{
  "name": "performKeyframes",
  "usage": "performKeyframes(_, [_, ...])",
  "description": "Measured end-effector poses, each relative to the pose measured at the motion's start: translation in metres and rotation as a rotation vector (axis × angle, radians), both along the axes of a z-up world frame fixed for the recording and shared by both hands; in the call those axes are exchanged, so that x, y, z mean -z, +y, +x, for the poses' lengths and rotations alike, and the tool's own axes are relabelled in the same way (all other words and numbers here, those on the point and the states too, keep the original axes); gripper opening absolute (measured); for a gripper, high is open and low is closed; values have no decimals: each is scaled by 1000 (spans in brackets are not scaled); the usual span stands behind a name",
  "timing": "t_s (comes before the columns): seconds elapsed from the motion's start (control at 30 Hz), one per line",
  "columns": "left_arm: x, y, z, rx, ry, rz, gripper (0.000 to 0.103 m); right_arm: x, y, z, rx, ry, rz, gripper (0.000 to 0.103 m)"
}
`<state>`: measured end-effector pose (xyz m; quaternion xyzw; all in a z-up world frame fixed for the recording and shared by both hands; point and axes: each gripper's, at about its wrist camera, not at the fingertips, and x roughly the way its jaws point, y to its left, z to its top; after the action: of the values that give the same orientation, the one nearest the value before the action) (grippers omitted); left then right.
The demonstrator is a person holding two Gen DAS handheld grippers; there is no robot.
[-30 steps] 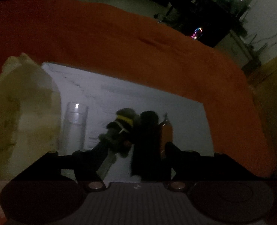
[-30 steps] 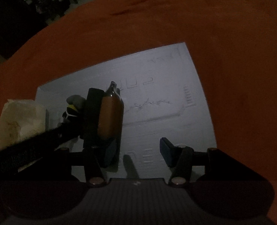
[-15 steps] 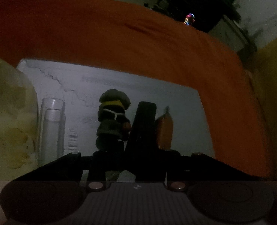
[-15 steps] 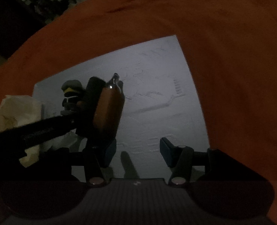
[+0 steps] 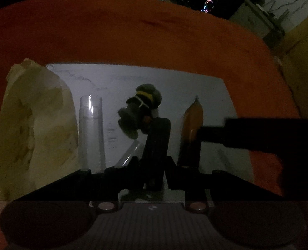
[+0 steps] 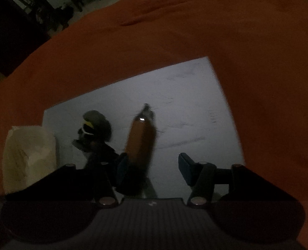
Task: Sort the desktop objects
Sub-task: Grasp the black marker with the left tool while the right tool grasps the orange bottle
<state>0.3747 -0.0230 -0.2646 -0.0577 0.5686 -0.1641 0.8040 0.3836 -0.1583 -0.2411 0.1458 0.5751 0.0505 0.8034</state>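
Note:
In the left wrist view my left gripper (image 5: 147, 173) is shut on a black block (image 5: 157, 141), which leans between its fingers. Just behind the block is a small dark figurine (image 5: 142, 110) with a yellow band. A clear glass tube (image 5: 91, 129) stands left of it, and an orange-brown pointed object (image 5: 190, 133) stands to the right. My right gripper (image 6: 154, 169) is open and its jaws are opening. The orange-brown object (image 6: 141, 139) sits just inside its left blue pad (image 6: 121, 169); I cannot tell if they touch. The figurine (image 6: 93, 129) shows to the left there.
Everything sits on a white sheet (image 5: 174, 87) laid over an orange cloth (image 5: 133, 31). A crumpled cream paper wad (image 5: 35, 129) fills the sheet's left end (image 6: 28, 156). The room beyond the cloth is dark, with furniture at the back.
My left jaws closed on the black block. The block now stands apart from the orange-brown object, with a gap between them. The figurine looks more tilted than half a second ago.

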Motion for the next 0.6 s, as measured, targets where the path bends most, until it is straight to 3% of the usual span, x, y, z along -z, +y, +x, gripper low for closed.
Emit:
performKeyframes(0.13, [1, 3, -1, 0, -8, 13, 25, 8, 18, 7, -13, 10, -6, 58])
performKeyframes(0.2, [2, 3, 0, -4, -16, 12, 25, 13, 23, 8, -2, 20, -65, 57])
performKeyframes(0.27, [3, 2, 1, 2, -14, 3, 25, 17, 21, 8, 2, 29, -82, 52])
performKeyframes(0.33, [3, 0, 2, 7, -11, 2, 25, 16, 17, 6, -21, 22, -74, 35])
performKeyframes(0.47, [5, -6, 1, 15, -18, 9, 27, 10, 9, 0, -105, 53, -113, 29])
performKeyframes(0.53, [5, -11, 0, 25, -24, 21, 36, 10, 2, -5, -146, 69, -126, 29])
performKeyframes(0.6, [5, -15, 1, 28, -28, 34, 37, 9, -7, -8, -162, 83, -130, 29])
